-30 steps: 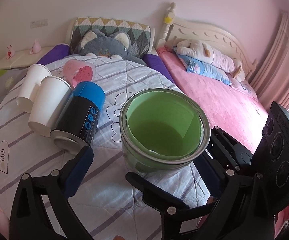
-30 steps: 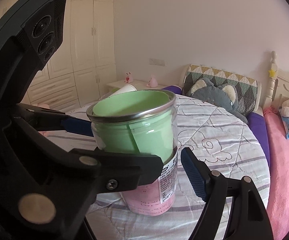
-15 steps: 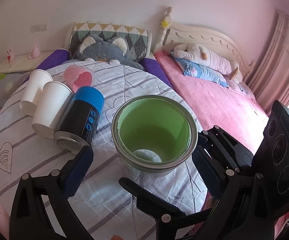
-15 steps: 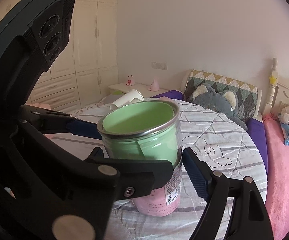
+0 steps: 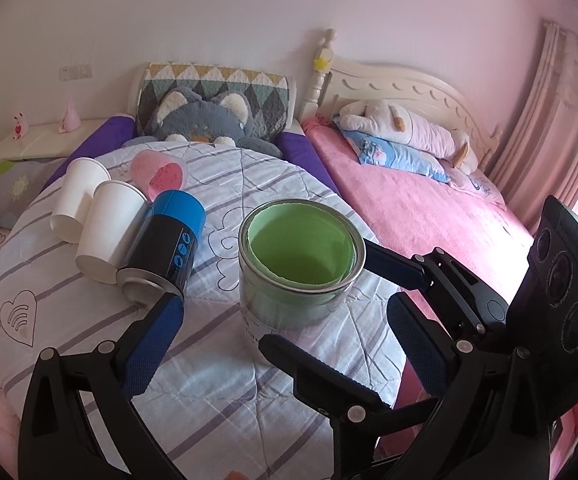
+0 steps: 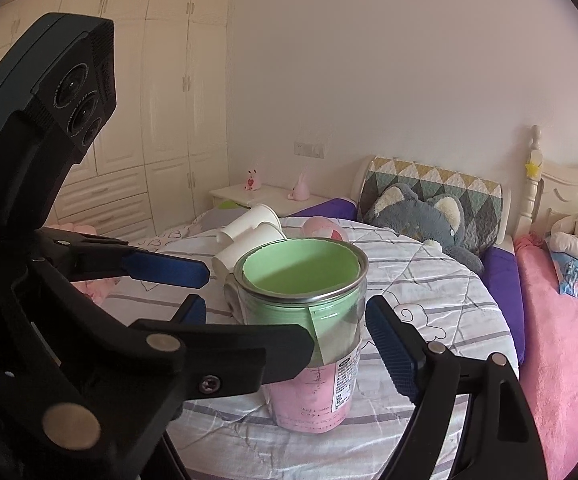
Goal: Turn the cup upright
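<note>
A clear cup with a metal rim and green lining [image 5: 301, 268] stands upright on the striped round table [image 5: 217, 392]; the right wrist view shows it [image 6: 309, 320] with a pink lower half. My right gripper [image 6: 337, 340] is open with its fingers on either side of the cup, apart from it. It also shows in the left wrist view [image 5: 385, 288], at the cup's right. My left gripper [image 5: 221, 340] is open and empty, in front of the cup.
Two white paper cups [image 5: 89, 216], a blue-and-black can [image 5: 165, 248] and a pink cup [image 5: 159, 172] lie on their sides at the table's left. A grey plush [image 5: 205, 124] sits behind. A pink bed [image 5: 409, 208] is right of the table.
The right gripper set the cup down upright on the table and opened, letting go of it. The left gripper drew back a little.
</note>
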Tool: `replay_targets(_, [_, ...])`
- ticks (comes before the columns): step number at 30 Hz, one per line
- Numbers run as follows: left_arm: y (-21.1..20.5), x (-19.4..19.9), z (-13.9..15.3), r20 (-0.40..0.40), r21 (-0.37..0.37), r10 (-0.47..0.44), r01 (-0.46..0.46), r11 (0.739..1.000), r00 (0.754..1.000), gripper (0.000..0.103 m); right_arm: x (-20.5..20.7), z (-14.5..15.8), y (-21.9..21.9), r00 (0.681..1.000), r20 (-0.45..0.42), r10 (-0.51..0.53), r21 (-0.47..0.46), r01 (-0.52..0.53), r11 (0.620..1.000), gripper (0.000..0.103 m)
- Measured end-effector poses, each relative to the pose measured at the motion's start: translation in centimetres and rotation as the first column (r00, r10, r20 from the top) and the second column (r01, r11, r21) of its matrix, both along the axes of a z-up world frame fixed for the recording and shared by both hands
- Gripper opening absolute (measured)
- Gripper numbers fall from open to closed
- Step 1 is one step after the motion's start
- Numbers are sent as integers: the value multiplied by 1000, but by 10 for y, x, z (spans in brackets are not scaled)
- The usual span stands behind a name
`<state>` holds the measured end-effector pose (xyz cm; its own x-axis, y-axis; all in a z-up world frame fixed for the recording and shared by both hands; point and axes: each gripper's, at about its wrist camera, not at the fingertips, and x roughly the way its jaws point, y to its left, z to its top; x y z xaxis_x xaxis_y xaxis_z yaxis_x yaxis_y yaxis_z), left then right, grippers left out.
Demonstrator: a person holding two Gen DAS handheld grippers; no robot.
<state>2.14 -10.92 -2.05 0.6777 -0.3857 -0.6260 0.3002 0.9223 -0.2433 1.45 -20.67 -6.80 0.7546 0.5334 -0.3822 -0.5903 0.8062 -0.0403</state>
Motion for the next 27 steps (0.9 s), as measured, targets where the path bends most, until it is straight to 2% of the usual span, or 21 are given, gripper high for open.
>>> replay_targets(7, [7, -22, 13, 50, 11, 38, -38, 999, 998, 103, -19, 9, 2, 1000, 17, -9, -6, 9, 1000, 83])
replay_targets(12, [16, -41, 24, 89, -11, 85, -85, 996, 992, 103, -36, 16, 1, 999, 30, -17, -15, 17, 1000, 83])
replay_targets(18, [22, -63, 33, 144, 19, 147, -151, 988, 979, 103, -54, 24, -10, 998, 40, -52, 16, 52, 999, 83])
replay_targets(27, [18, -85, 38, 199, 88, 186, -207, 974, 962, 103, -69, 32, -22, 989, 53, -137, 47, 134, 990, 83])
